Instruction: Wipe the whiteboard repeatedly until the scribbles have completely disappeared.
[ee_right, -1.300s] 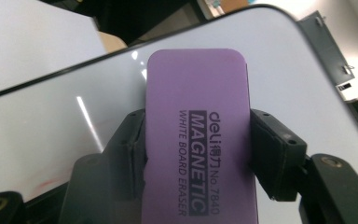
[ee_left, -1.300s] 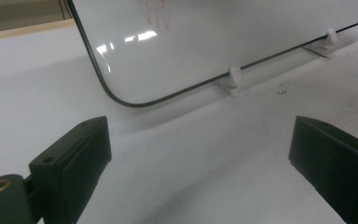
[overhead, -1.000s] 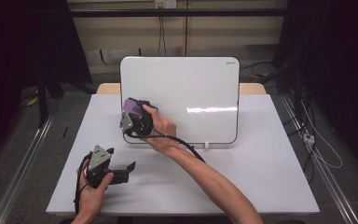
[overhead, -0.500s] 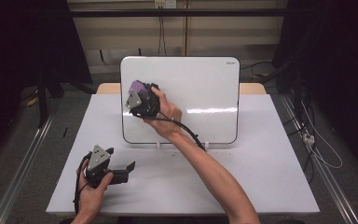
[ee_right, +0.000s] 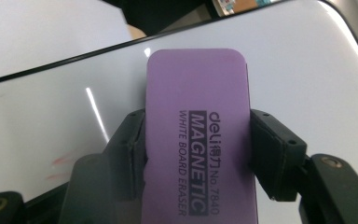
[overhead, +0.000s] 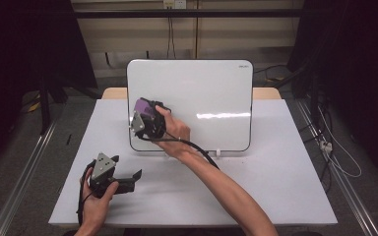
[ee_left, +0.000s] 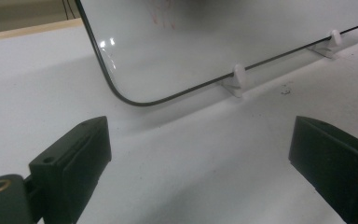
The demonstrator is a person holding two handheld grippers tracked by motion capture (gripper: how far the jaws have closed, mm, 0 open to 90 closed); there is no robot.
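Note:
A white whiteboard (overhead: pixel 202 98) stands upright on small white feet at the middle of the table. My right gripper (overhead: pixel 145 117) is shut on a purple magnetic whiteboard eraser (overhead: pixel 141 104) and holds it against the board's lower left area. In the right gripper view the eraser (ee_right: pixel 196 84) is pressed on both long sides by the black jaws of the right gripper (ee_right: pixel 198 149), and faint red marks (ee_right: pixel 60 163) show on the board. My left gripper (overhead: pixel 130 179) rests on the table at the front left; the left gripper (ee_left: pixel 200 158) stands open and empty, facing the board's lower corner (ee_left: pixel 121 93).
The table top (overhead: pixel 275 172) is white, with its wooden edge behind the board. The board's feet (ee_left: pixel 235 81) stand just ahead of the left gripper. A black cable (overhead: pixel 197 147) trails from the right gripper along the forearm. Metal rails run beside the table.
The right gripper slid the eraser up the board's left side, then back down to about where it began. The left gripper stayed put.

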